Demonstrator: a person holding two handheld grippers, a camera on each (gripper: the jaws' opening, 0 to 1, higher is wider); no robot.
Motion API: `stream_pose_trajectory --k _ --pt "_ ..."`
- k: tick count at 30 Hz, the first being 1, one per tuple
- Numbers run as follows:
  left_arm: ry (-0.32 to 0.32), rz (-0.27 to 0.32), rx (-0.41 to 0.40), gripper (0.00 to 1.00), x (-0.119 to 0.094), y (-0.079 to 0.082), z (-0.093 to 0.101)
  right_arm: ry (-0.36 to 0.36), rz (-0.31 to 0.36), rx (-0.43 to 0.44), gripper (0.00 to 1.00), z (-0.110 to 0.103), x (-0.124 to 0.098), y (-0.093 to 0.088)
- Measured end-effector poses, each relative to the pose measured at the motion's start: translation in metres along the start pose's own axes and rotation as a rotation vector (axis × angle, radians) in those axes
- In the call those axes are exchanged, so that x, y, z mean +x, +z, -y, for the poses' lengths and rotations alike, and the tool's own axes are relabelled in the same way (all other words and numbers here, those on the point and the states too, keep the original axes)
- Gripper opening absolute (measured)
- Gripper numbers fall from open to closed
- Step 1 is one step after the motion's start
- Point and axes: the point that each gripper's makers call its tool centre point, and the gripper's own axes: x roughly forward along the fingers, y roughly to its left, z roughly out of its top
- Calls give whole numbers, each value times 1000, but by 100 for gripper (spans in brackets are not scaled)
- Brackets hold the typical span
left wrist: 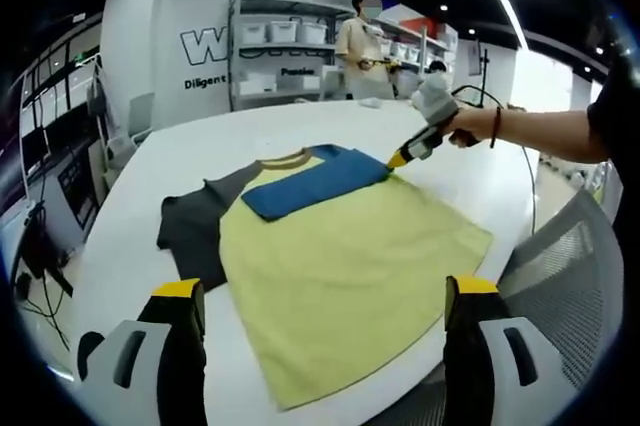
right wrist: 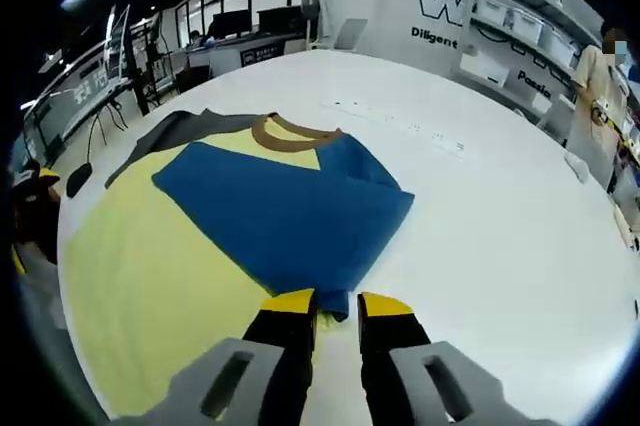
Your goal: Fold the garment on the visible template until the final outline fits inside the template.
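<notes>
1. R gripper (right wrist: pixel 336 308): in the right gripper view its yellow-tipped jaws stand nearly together, only a narrow slit between them, w/ the edge of the blue sleeve (right wrist: pixel 290 211) running into that slit. Reads as clenched on the sleeve cloth.
2. Same gripper seen from the left gripper view (left wrist: pixel 397 159): held by a person's hand (left wrist: pixel 470 126), its yellow tip down on the far corner of the folded blue sleeve (left wrist: pixel 315 182).
3. L gripper (left wrist: pixel 325 301): jaws spread wide, released, nothing between them. They hang over the near hem of the T-shirt (left wrist: pixel 350 266); contact w/ the cloth can't be told.
4. T-shirt: lies flat on the white table (left wrist: pixel 200 146), yellow body, brown collar (right wrist: pixel 290 136), one dark grey sleeve (left wrist: pixel 195 231) spread out to the side.
5. The blue sleeve is folded inward across the upper chest, its cloth lying over the yellow just below the collar.
6. Yellow body is mostly smooth, w/ mild creases; the near hem reaches close to the table edge.
7. No template outline can be made out under the shirt.
8. Bkgd: a person (left wrist: pixel 362 41) stands by white shelving (left wrist: pixel 285 46) w/ bins; a mesh chair (left wrist: pixel 575 266) sits beside the table.
</notes>
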Motion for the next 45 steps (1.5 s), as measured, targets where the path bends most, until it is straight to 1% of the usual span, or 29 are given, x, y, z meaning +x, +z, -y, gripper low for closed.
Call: stream_pose_trajectory --k 2,5,9,12,14,17,22,23,24,27,29,31,33,34,36,37,38,39,41,45 --pt "0 -1 4 96 0 0 0 -3 -19 -2 8 1 3 -2" --pt "7 -1 5 96 -1 0 -2 5 -28 14 4 0 5 -5" --pt "8 -1 0 96 -1 0 -2 2 -51 5 3 -1 7 -13" --pt "6 -4 1 96 -1 -1 -2 6 -50 16 0 0 9 -14" --pt "3 -8 5 96 0 -2 -1 -4 -57 12 0 2 7 -16" --pt "4 -10 8 96 0 -2 -1 -15 -48 54 0 4 4 -18" --pt "1 -9 10 96 0 -1 0 -19 -42 77 0 2 4 -20" --pt "3 -9 12 96 0 -2 0 -29 -32 103 0 2 3 -20" --pt "4 -10 12 96 0 -2 -1 -45 -25 160 0 3 2 -20" --pt "6 -6 13 96 0 -1 -1 -51 -22 187 0 1 1 -21" --pt "7 -4 12 96 0 -1 -1 -53 -22 189 0 1 1 -22" --pt "7 -6 10 96 0 -1 -2 -56 -21 196 0 -5 -5 -21" --pt "10 -7 13 96 0 -1 -2 -49 -9 239 0 -8 -8 -18" --pt "10 -8 13 96 0 -1 -2 -41 10 290 0 -9 -10 -14" --pt "8 -9 12 96 0 -2 -2 -24 22 332 7 -12 -14 -10" --pt "8 -7 12 96 -1 -1 -2 -16 21 346 12 -9 -13 -9" --pt "8 -6 12 96 -1 -1 -2 -16 23 350 17 -8 -12 -8" --pt "7 -5 11 96 -1 -1 -2 -15 25 354 19 -7 -10 -7" --pt "9 -5 10 96 -1 -1 -2 -24 22 364 19 -3 -5 -8" --pt "9 -11 11 96 0 -2 -2 -35 -5 389 14 1 6 -14"
